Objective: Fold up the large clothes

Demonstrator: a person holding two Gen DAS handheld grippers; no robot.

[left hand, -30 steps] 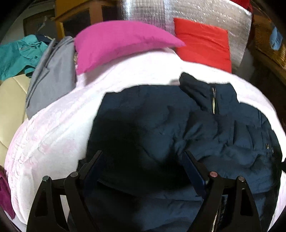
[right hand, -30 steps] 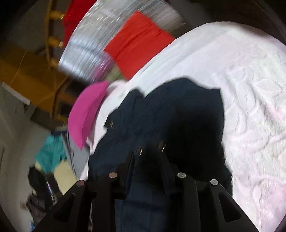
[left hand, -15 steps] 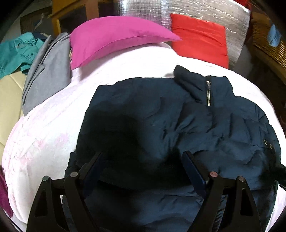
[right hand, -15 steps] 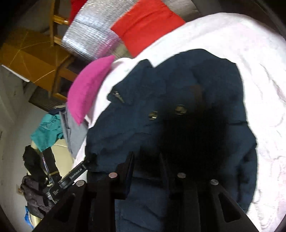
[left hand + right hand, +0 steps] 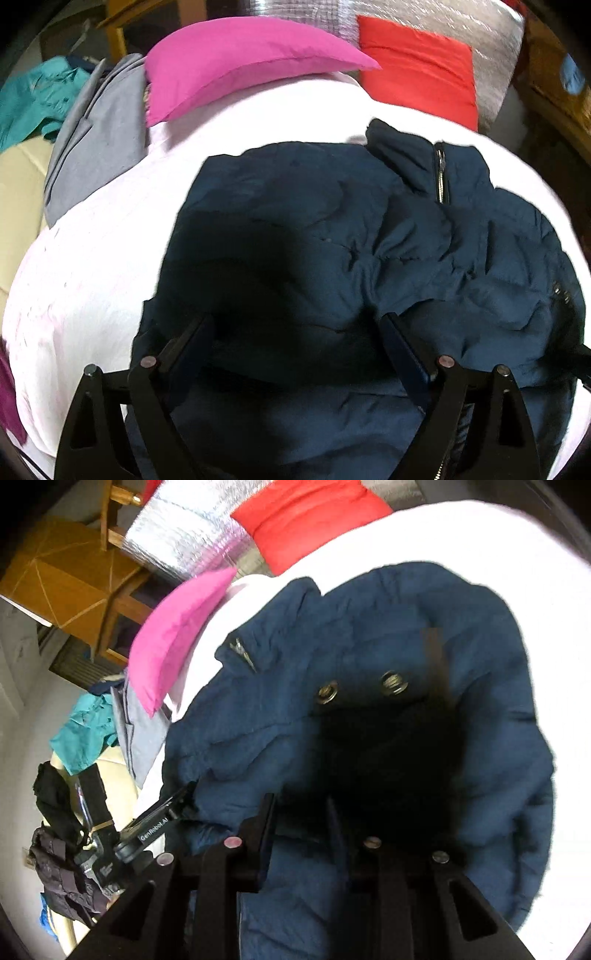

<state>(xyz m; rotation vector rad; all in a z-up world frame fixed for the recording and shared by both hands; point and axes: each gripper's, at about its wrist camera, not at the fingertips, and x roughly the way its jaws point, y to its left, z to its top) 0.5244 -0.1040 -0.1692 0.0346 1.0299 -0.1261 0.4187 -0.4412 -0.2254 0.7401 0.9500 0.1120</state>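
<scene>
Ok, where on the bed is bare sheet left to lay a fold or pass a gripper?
Bare white bedsheet runs left of the navy padded jacket, bordered by the folded grey garment and magenta pillow. A thinner strip lies between the collar and the red cushion. The centre is crowded with jacket.

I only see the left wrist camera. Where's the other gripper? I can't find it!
Observer: The right gripper hangs over the blue jacket, fingers close together. I cannot tell if they pinch cloth.
Operator: Does its camera see my gripper?
Observer: Yes, the left gripper shows there at the jacket's side edge.
Operator: Anything else I miss?
Observer: Dark clothes sit heaped at that picture's lower left.
</scene>
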